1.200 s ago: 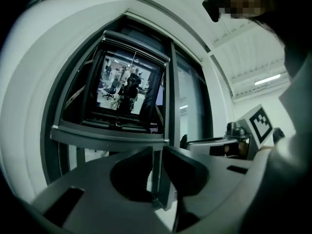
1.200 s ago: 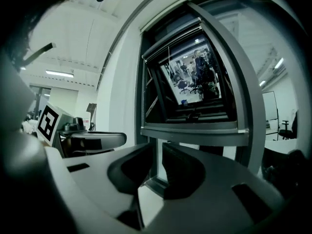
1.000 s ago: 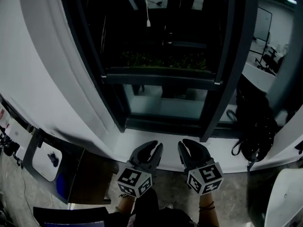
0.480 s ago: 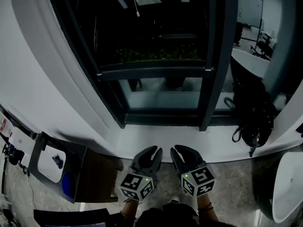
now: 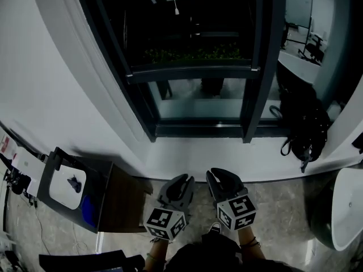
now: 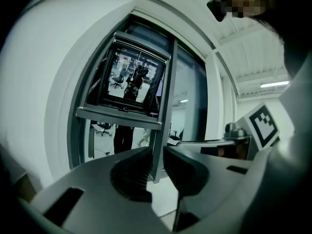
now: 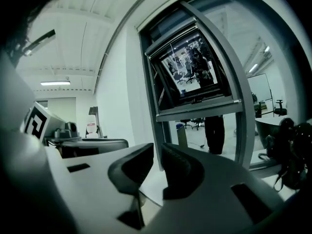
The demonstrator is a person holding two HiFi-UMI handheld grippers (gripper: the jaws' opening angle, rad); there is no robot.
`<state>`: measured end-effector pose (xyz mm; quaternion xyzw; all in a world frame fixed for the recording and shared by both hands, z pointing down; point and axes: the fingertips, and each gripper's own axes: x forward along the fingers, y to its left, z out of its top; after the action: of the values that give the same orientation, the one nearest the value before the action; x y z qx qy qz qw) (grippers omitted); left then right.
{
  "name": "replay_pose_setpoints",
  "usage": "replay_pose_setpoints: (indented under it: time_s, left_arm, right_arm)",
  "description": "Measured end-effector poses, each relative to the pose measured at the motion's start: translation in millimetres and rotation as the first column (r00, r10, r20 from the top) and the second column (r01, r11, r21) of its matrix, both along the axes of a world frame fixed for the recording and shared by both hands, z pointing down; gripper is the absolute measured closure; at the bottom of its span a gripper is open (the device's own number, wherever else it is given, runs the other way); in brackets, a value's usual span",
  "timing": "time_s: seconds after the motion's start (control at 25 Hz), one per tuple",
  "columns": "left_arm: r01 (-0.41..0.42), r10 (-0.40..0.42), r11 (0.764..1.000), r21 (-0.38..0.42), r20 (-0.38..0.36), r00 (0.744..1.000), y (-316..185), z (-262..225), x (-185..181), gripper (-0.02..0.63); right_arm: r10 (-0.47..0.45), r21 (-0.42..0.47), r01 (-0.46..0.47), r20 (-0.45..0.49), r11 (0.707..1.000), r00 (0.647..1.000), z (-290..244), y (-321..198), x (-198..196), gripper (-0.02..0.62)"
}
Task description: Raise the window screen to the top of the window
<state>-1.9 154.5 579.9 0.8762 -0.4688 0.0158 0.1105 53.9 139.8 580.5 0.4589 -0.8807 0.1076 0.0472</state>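
Note:
The dark-framed window (image 5: 255,95) rises above a white sill (image 5: 215,157). A horizontal dark rail (image 5: 193,71) crosses it, with black glass above and a pale lower pane below. A thin pull cord (image 5: 177,7) hangs near the top. My left gripper (image 5: 180,183) and right gripper (image 5: 218,177) sit side by side below the sill, well short of the window, both shut and empty. The left gripper view looks past its jaws (image 6: 155,167) at the rail (image 6: 119,117). The right gripper view shows its jaws (image 7: 157,167) and the same rail (image 7: 200,110).
A black backpack (image 5: 303,123) rests on the sill at the right of the window. A dark cabinet with a white tray (image 5: 85,194) stands at the lower left. A white rounded object (image 5: 346,208) sits at the lower right. White wall flanks the frame.
The head view has shifted a little. Both grippers remain together and shut, now sitting slightly lower and further back from the sill.

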Motion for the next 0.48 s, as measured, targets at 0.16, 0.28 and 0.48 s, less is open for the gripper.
replay_pose_setpoints:
  time_s: [0.16, 0.28, 0.48]
  left_arm:
    - [0.005, -0.005, 1.0, 0.029, -0.005, 1.0, 35, -2, -25, 0.538]
    - [-0.01, 0.01, 1.0, 0.017, -0.017, 1.0, 62, -1, -36, 0.538]
    - [-0.031, 0.031, 1.0, 0.004, -0.03, 0.999, 102, 4, -50, 0.538]
  right_arm:
    - [0.025, 0.013, -0.026, 0.013, 1.0, 1.0, -6, 35, -20, 0.54]
    - [0.042, 0.009, -0.043, 0.042, 0.999, 0.998, -7, 62, -32, 0.543]
    - [0.066, -0.004, -0.066, 0.043, 0.998, 0.997, 2, 103, -44, 0.546]
